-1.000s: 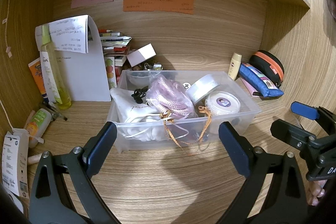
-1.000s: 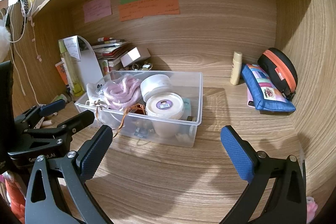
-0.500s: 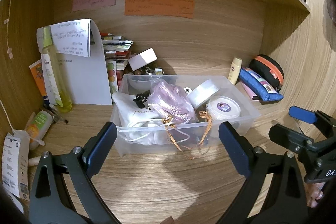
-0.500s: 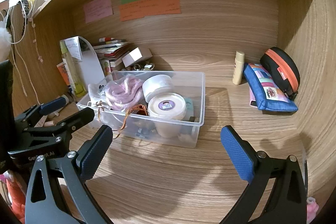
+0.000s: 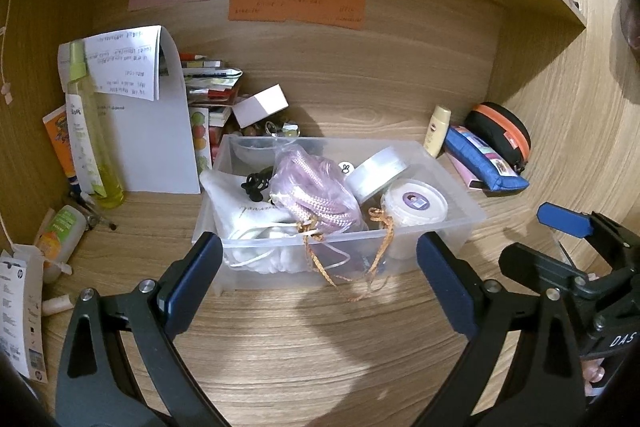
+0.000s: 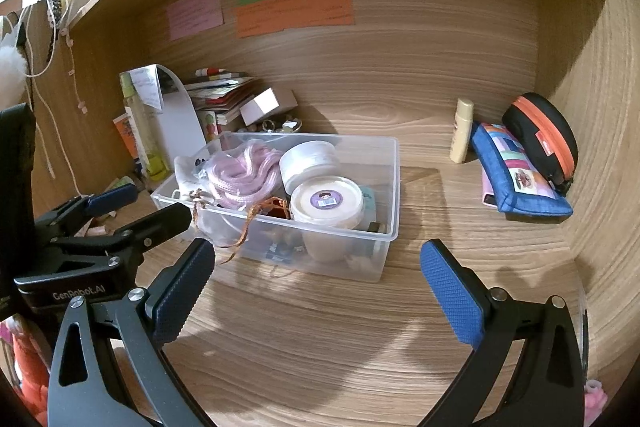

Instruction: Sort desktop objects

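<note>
Currently left gripper wide, empty | right gripper wide, empty | clear bin ahead, pouches right

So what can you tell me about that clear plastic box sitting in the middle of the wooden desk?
The clear plastic box is a lidless rectangular tub with see-through walls, resting flat on the wooden desk. It is crowded: a bagged pink rope, a white round lidded tub, a white tape roll, white cloth. Orange braided cord hangs over its front rim. Neither gripper touches it.
</note>
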The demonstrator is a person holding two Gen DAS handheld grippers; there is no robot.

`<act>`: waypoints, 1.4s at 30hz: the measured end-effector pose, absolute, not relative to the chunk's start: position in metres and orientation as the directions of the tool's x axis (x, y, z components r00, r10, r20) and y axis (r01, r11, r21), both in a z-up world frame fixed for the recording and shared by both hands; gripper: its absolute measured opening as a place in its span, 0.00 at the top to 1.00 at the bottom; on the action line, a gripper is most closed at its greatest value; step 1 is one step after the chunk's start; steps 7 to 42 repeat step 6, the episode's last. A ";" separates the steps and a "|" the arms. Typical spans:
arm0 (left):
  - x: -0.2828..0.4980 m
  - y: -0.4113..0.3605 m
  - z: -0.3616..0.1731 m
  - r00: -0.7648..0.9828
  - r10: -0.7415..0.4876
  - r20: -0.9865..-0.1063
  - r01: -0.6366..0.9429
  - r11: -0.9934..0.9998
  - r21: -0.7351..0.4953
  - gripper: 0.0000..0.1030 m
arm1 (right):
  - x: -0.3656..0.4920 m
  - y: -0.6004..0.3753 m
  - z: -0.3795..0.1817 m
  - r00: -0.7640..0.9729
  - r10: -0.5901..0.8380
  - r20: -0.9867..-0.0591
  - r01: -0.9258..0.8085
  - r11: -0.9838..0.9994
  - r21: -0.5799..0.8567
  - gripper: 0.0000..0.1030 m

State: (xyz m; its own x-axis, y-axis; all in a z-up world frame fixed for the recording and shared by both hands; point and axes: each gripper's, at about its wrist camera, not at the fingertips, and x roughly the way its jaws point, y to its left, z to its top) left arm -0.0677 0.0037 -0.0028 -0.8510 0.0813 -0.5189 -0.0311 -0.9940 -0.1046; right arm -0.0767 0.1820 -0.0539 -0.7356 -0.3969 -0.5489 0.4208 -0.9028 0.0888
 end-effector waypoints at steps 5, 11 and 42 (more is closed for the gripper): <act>-0.069 0.003 -0.003 -0.852 0.075 -0.519 -0.022 -0.994 -0.108 0.04 | -0.077 0.182 -0.054 -0.733 -0.398 -0.552 0.420 -0.903 0.092 0.00; -0.069 0.003 -0.003 -0.849 0.075 -0.523 -0.020 -0.994 -0.109 0.04 | -0.077 0.182 -0.054 -0.733 -0.398 -0.552 0.420 -0.903 0.093 0.00; -0.069 0.003 -0.003 -0.849 0.075 -0.523 -0.020 -0.994 -0.109 0.04 | -0.077 0.182 -0.054 -0.733 -0.398 -0.552 0.420 -0.903 0.093 0.00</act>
